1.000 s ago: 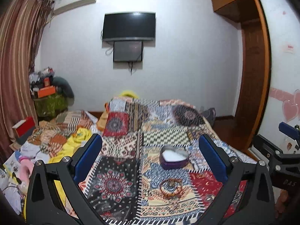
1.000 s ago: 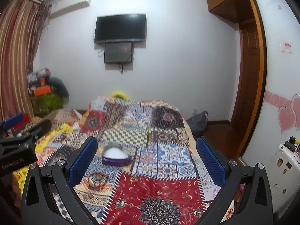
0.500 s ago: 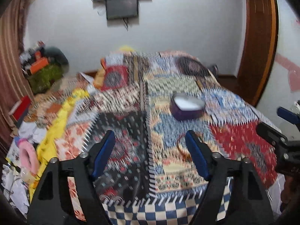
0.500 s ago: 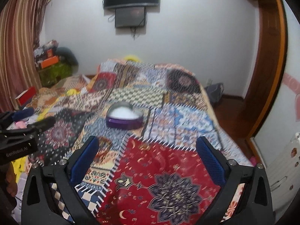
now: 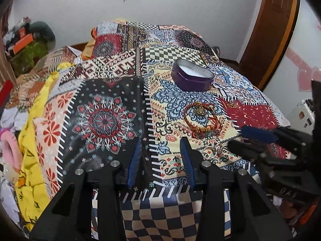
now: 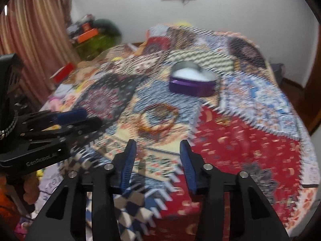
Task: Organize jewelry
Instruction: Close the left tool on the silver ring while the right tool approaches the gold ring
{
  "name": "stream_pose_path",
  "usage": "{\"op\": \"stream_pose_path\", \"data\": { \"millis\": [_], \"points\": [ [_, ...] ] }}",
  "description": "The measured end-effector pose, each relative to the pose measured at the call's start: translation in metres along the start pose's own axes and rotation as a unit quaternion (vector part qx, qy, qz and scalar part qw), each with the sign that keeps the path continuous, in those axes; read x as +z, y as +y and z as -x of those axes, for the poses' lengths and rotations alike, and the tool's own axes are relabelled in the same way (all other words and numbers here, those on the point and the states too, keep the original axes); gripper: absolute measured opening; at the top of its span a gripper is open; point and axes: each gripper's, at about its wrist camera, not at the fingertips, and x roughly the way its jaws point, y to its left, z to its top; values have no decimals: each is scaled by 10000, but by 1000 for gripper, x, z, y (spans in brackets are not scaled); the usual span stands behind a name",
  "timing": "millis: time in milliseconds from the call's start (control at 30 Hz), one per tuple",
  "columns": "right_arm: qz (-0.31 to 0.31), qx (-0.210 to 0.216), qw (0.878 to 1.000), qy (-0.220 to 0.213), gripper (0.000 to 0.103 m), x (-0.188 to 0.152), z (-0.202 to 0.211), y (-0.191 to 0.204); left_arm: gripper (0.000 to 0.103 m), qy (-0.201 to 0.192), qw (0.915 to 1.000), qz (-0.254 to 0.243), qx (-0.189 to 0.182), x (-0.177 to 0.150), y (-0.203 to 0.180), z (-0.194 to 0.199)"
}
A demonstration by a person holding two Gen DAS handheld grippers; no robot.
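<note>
A purple heart-shaped box (image 5: 191, 77) with a white lining stands open on the patchwork bedspread (image 5: 104, 120); it also shows in the right wrist view (image 6: 191, 82). Nearer the front lies a red and gold beaded bracelet (image 5: 202, 118), blurred in the right wrist view (image 6: 158, 118). Silver rings (image 5: 211, 151) lie at the bedspread's front. A small gold piece (image 6: 222, 120) lies on the red patch. My left gripper (image 5: 160, 143) is open and empty, left of the bracelet. My right gripper (image 6: 157, 146) is open and empty, just short of the bracelet.
The bed's front edge runs under both grippers. Yellow cloth and pink items (image 5: 24, 140) lie left of the bed. A cluttered green stand (image 5: 28, 50) and striped curtains (image 6: 34, 40) are at the far left. A wooden door (image 5: 274, 26) is at the right.
Both grippers have dropped and tilted down toward the bedspread and come closer to the bracelet. Both jaws have narrowed from wide open to partly open.
</note>
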Motion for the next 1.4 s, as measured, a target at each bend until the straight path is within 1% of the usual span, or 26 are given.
{"op": "stream_pose_path", "data": {
  "millis": [133,200,233,400,567,767,833,967,1033,1067,1100,1133,1167,1200,1300,1400],
  "points": [
    [122,155,9996,190,32,-1,-13,9,37,58,9999,98,-62,-2,7,0],
    [154,221,9992,308,24,-2,-20,12,37,59,9999,83,-11,-3,9,0],
    [176,234,9989,357,22,-1,-22,13,37,59,9999,86,3,-3,10,0],
    [292,120,9987,408,9,-2,-26,16,37,67,9999,109,-22,-3,10,-1],
    [192,187,9989,393,8,0,-24,12,37,55,10000,42,-11,-2,4,-3],
    [265,-166,9995,71,8,4,-7,7,37,143,9998,48,-164,0,0,-7],
    [234,-268,9994,-6,8,6,-2,2,37,187,9994,-2,-306,2,-4,-8],
    [192,-765,9967,-189,8,11,8,-10,37,295,9976,-89,-620,3,-15,-13],
    [233,-932,9951,-221,10,13,13,-15,37,394,9962,-203,-752,4,-24,-19],
    [235,-961,9948,-232,14,14,14,-17,37,434,9956,-242,-800,4,-28,-21],
    [225,-983,9946,-245,24,14,16,-19,37,476,9949,-280,-845,3,-31,-24],
    [208,-976,9947,-263,30,15,18,-21,37,525,9941,-315,-891,3,-35,-27],
    [188,-965,9947,-306,44,14,20,-23,37,561,9937,-334,-910,3,-38,-29],
    [165,-970,9945,-372,50,14,22,-25,37,599,9934,-343,-921,2,-40,-32],
    [93,-1004,9941,-392,50,13,24,-30,37,696,9932,-328,-870,0,-43,-39],
    [-93,-944,9949,-329,50,12,21,-41,37,674,9938,-302,-828,-1,-43,-42]
  ]
}}
